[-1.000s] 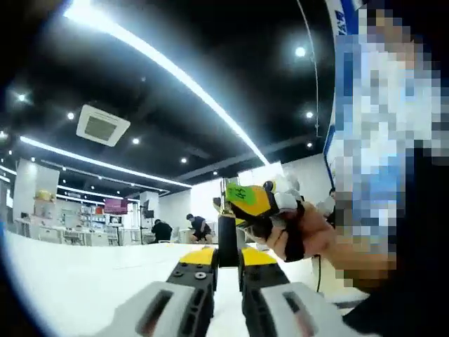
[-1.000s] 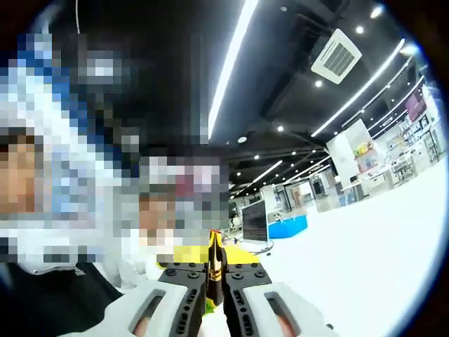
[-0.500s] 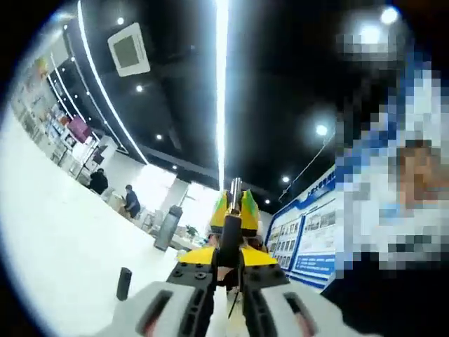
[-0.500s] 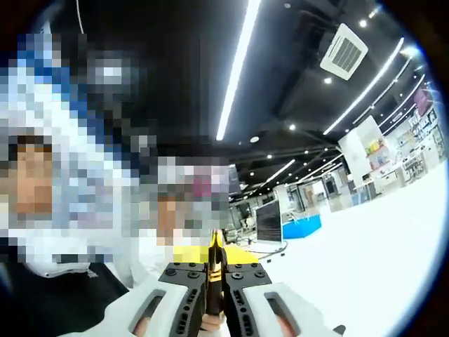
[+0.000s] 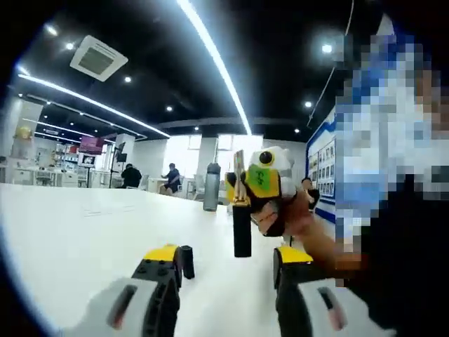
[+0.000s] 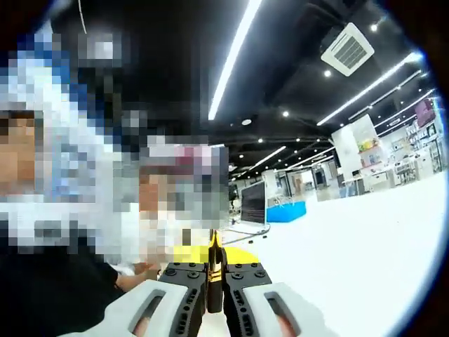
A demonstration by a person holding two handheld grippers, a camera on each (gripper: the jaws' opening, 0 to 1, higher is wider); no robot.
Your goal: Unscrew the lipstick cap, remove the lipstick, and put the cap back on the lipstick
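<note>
1. Left gripper [image 5: 228, 254] had its two jaws open wide. It held nothing. One jaw stood to the left of the lipstick [image 5: 242, 235] and one stood to the right of it. Neither jaw touched it.
2. The lipstick was a black tube. It hung straight down in the gap between those open jaws, above the white table [image 5: 84, 232]. A thin gold part stuck up at its top end.
3. A grey bottle [image 5: 211, 196] stood on the table, just left of the lipstick and farther back.
4. The right gripper [image 5: 247, 184] was right above the black tube. Its yellow jaws were squeezed narrow on the top end of the lipstick. In the right gripper view the jaws were pressed together on a thin gold and black piece.
5. A person's hand [image 5: 280, 217] was just to the right of the lipstick and held that gripper up.
6. I could not tell whether the cap was on the lipstick or off it. The black tube looked like one piece.
7. I think the step in hand was the grab before a twist. One gripper had the lipstick already, and the other was open around it, ready to close.
8. The next move would call for the left gripper to close gently on the black tube. It should take the tube near the middle, with both jaws level.
9. After that, one gripper would need to hold tight while the other turned. If the squeeze was too soft, the smooth tube could slip and drop onto the table.
</note>
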